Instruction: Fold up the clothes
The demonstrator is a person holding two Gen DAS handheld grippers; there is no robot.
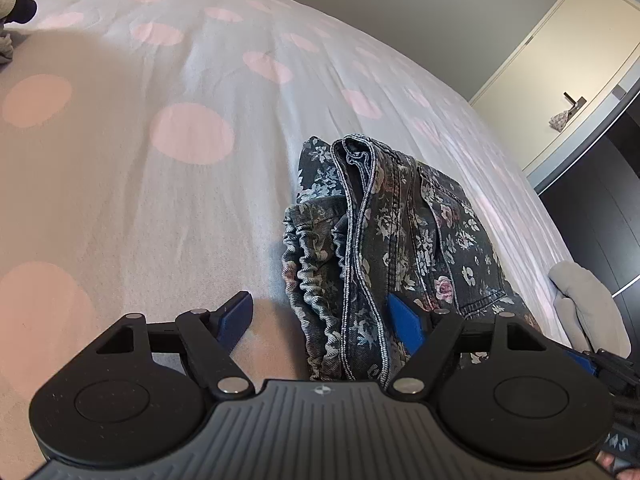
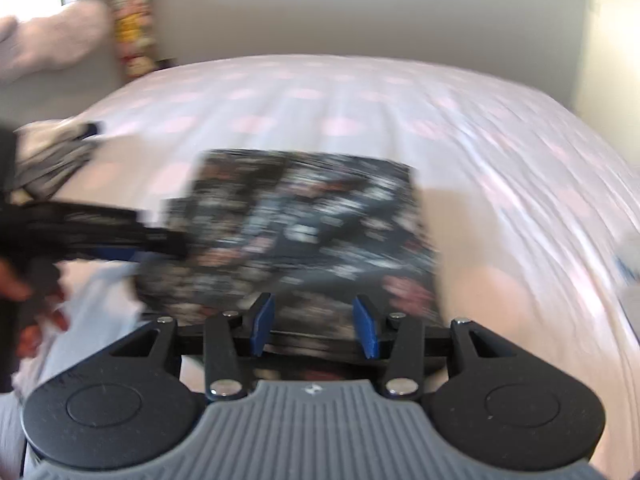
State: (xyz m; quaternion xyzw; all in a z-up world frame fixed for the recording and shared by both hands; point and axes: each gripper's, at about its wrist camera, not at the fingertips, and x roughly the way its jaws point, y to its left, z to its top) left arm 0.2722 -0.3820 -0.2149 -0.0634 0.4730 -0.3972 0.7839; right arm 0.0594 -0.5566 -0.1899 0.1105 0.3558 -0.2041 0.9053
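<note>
Dark floral denim trousers point(image 1: 400, 220) lie folded in a compact bundle on the bed, elastic waistband towards me. My left gripper point(image 1: 318, 304) stands wide open at the near end; its right finger rests over the denim and its left finger over bare sheet, and neither pad presses the cloth. The right wrist view is blurred. There the same trousers point(image 2: 304, 216) lie just beyond my right gripper point(image 2: 313, 302), whose blue pads stand apart with nothing pinched between them. The left gripper point(image 2: 120, 236) reaches in from the left, held by a hand point(image 2: 24, 280).
The bed sheet point(image 1: 192, 208) is white with pink dots. A pale grey garment point(image 1: 580, 300) lies at the bed's right edge. More clothes point(image 2: 48, 152) are piled at the left. A cream door point(image 1: 560, 60) and dark cabinets point(image 1: 600, 220) stand past the bed.
</note>
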